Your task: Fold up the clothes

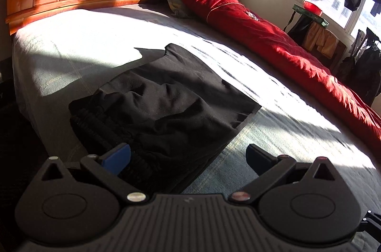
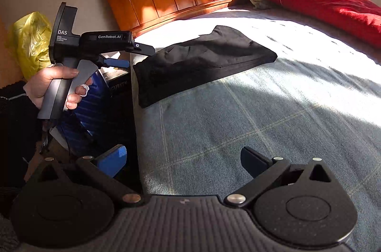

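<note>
One folded black fabric garment [image 1: 164, 94] at frame centre on the grey-blue checked bedsheet [image 2: 238, 133], near the bed's edge. Two grippers: left gripper [image 1: 188, 156] jaws spread, hovering just short of the garment; right gripper [image 2: 183, 161] jaws spread over bare sheet, well apart from it. Left unit reads "DAS", "GenRobot.AI", held by one hand [image 2: 53, 83] mid-left; one red quilt [image 1: 273, 37] upper right, one yellow plastic bag [image 2: 28, 42] far left.

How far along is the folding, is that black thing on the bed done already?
The black garment already lies folded into a compact, somewhat wrinkled bundle near the edge of the bed. Nothing is in hand: the left claw and the right claw are both open and empty, apart from the cloth. What may be left is smoothing it or setting it aside; no other unfolded clothes show on the bed.
</note>
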A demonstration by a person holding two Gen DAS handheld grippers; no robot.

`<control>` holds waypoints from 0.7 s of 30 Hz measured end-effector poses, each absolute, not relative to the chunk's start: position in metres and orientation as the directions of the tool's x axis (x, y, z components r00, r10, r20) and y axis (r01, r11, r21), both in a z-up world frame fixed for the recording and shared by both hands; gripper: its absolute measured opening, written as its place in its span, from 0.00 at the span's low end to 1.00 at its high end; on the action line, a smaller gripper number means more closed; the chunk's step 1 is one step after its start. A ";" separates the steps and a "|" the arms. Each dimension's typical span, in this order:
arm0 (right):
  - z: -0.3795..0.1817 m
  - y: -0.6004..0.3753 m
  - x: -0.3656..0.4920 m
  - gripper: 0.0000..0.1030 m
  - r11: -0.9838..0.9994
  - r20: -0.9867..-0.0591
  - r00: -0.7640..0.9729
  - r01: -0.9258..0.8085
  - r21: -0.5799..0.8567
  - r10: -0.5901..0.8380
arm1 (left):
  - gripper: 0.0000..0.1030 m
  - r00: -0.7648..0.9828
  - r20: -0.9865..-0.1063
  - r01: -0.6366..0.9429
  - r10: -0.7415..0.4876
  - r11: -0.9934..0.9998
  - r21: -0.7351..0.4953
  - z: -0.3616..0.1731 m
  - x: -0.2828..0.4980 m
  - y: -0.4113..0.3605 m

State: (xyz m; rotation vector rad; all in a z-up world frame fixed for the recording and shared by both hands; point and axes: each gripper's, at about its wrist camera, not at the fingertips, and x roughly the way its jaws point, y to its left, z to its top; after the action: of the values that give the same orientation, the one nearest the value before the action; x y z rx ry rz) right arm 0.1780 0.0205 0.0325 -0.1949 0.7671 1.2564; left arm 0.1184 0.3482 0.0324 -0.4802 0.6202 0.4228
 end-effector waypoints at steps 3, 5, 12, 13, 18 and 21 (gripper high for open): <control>0.035 0.028 0.173 1.00 0.392 -0.636 0.168 -0.891 0.228 0.753 | 0.99 0.772 -0.607 -0.457 0.188 0.828 -0.325 0.028 0.147 0.375; 0.036 0.034 0.170 1.00 0.435 -0.650 0.209 -0.876 0.207 0.731 | 0.99 0.802 -0.577 -0.417 0.153 0.836 -0.357 0.023 0.164 0.392; 0.036 0.053 0.166 1.00 0.531 -0.687 0.282 -0.828 0.179 0.670 | 0.99 0.816 -0.575 -0.399 0.066 0.784 -0.476 -0.018 0.201 0.448; 0.035 0.056 0.166 1.00 0.542 -0.690 0.289 -0.822 0.176 0.663 | 0.99 0.810 -0.584 -0.407 0.058 0.771 -0.489 -0.024 0.201 0.454; 0.033 0.068 0.171 1.00 0.576 -0.693 0.308 -0.796 0.188 0.652 | 0.99 0.804 -0.594 -0.410 0.031 0.752 -0.516 -0.023 0.194 0.469; 0.032 0.077 0.172 1.00 0.572 -0.688 0.302 -0.796 0.200 0.660 | 0.99 0.818 -0.575 -0.377 0.015 0.769 -0.516 -0.010 0.184 0.468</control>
State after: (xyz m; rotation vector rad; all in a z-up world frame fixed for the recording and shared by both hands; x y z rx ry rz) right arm 0.1719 0.0774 0.0325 -0.1916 0.8109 0.9730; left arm 0.1842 0.4680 -0.0098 -0.6663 0.5823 0.2262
